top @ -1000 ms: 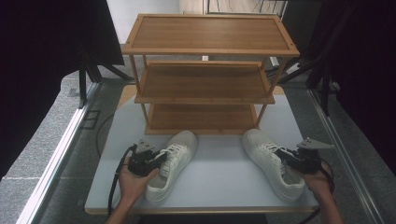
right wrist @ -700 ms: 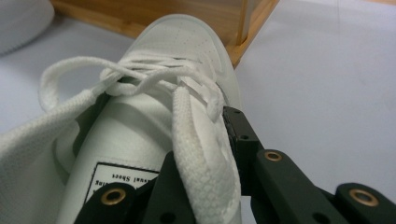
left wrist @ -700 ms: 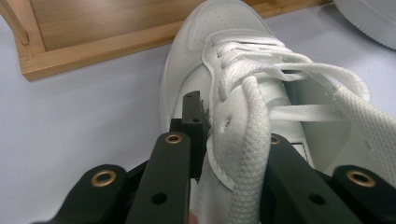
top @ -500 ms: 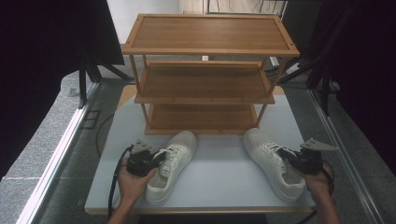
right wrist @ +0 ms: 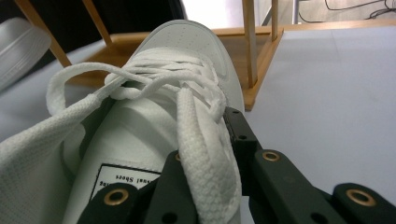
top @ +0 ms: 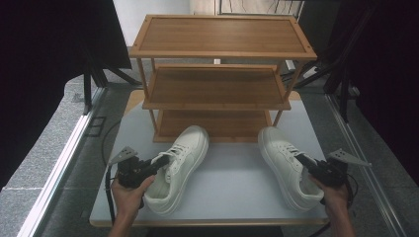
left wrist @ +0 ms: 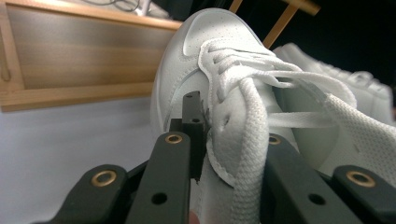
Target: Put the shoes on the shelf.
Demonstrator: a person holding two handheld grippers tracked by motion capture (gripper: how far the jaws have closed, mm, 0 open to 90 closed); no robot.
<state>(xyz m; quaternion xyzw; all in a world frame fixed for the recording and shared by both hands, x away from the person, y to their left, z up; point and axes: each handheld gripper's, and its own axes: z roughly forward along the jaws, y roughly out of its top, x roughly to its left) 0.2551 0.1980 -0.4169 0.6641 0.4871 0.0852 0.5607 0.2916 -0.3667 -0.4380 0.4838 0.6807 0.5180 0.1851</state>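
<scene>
From the high view, your left tool (top: 157, 165) is clamped on the side wall of the left shoe (top: 179, 168), which lies angled near the worktop's (top: 237, 182) front-left part with its toe toward the wooden rack (top: 222, 79) at the far edge; its jaws have just been closing, with that wall between them. Your right tool (top: 302, 160) pinches the right shoe (top: 286, 165) at its laced upper, near the front-right corner, jaws likewise just closed on it. In the left gripper view, one jaw sits outside the left shoe (left wrist: 210, 70), the other inside the opening, a lace (left wrist: 250, 154) draped across. In the right gripper view, the jaws squeeze the right shoe (right wrist: 187, 51) at its eyelet wall, a lace (right wrist: 201, 158) over them.
</scene>
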